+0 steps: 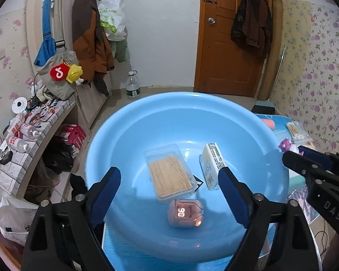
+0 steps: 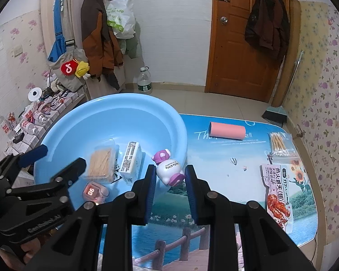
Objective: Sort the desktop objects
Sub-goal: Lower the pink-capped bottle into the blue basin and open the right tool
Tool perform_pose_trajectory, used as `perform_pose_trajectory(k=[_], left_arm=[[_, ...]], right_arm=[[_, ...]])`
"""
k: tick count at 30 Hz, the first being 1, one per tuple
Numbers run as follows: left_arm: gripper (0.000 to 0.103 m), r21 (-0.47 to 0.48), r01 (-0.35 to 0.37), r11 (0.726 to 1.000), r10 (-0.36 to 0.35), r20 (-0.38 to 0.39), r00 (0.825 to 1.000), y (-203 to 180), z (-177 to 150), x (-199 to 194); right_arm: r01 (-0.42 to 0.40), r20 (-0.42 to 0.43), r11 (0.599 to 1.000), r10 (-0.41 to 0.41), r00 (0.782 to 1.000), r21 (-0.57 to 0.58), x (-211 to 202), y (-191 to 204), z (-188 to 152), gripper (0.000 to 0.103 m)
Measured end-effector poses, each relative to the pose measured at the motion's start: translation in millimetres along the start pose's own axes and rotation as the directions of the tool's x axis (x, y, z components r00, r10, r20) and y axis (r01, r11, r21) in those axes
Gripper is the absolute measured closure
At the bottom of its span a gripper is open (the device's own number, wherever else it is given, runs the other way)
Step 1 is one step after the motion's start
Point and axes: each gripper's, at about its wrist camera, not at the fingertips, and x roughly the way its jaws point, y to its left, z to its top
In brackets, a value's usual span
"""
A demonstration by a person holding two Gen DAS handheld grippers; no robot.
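A light-blue basin [image 1: 147, 103] holds a clear box of toothpicks [image 1: 169, 176], a white carton [image 1: 211, 164] and a pink earbud case [image 1: 184, 212] with a lit display. My left gripper [image 1: 169, 174] hangs open over the basin, with nothing between its fingers. In the right wrist view, my right gripper [image 2: 170, 168] is shut on a white-and-purple Hello Kitty toy [image 2: 167, 169], held tilted at the basin's [image 2: 128, 97] near right rim. The left gripper [image 2: 56, 160] shows at the left there. The right gripper [image 1: 305, 158] and the toy [image 1: 287, 144] show at the right edge of the left wrist view.
On the table's scenic cover [image 2: 214, 158] lie a pink roll [image 2: 227, 131], a pack of cotton swabs [image 2: 279, 144] and a snack packet [image 2: 275, 192]. A cluttered shelf [image 2: 34, 117] stands to the left. A water bottle [image 2: 144, 81] stands on the floor behind.
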Motion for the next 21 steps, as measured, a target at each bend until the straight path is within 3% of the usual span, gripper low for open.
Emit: perform_pose_trajectory(k=[21], left_arm=[[0.013, -0.092, -0.077, 0.993, 0.081, 0.040, 0.996, 54.2, -7.0, -38.0]], right_arm=[[-0.070, -0.024, 0.992, 0.068, 0.997, -0.106, 16.8, 61.5, 1.5, 0.076]])
